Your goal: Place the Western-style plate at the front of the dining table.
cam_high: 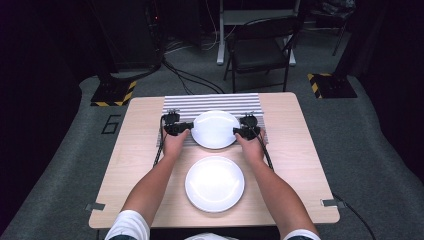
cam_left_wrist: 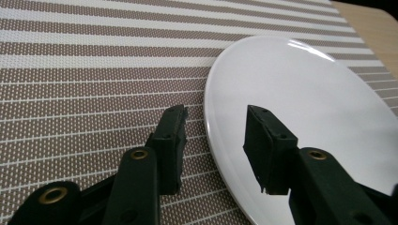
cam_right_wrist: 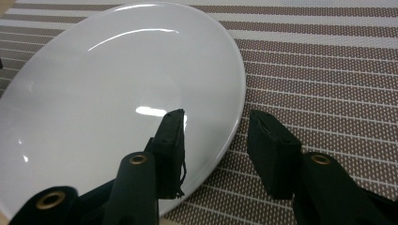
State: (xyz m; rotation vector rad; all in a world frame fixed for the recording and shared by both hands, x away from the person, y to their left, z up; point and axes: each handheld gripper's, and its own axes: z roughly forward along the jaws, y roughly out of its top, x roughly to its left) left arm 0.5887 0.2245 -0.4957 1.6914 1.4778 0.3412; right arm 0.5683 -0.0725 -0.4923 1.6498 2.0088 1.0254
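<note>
Two white plates on the wooden surface [cam_high: 130, 150]. The far plate [cam_high: 215, 129] sits flat on the striped placemat [cam_high: 210, 101]; the near plate [cam_high: 215, 183] lies on bare wood just in front of the mat, closer to the person, the two plates near each other but apart.

Both grippers are at the far plate, one each side. Left gripper [cam_high: 186, 126] is at the plate's left rim; in the left gripper view its jaws straddle the rim [cam_left_wrist: 211, 126], one over the mat, one over the white face, a clear gap on both sides, pads not pressing. Right gripper [cam_high: 239, 132] mirrors it at the right rim; in the right gripper view the rim [cam_right_wrist: 237, 117] runs between parted jaws, again no contact visible. So both sets of jaws are open around the rim, gripping nothing.

Step in hand, as I read it: a two-handed placement of the far plate on the mat, at the let-go stage, plate down and level. It could equally be a pre-grasp; the frames alone don't settle that.

Next move, if it's a release: draw both grippers straight outward, away from the rim, keeping the lower jaws from catching under the edge and dragging the plate off centre. Then probably the near plate.
</note>
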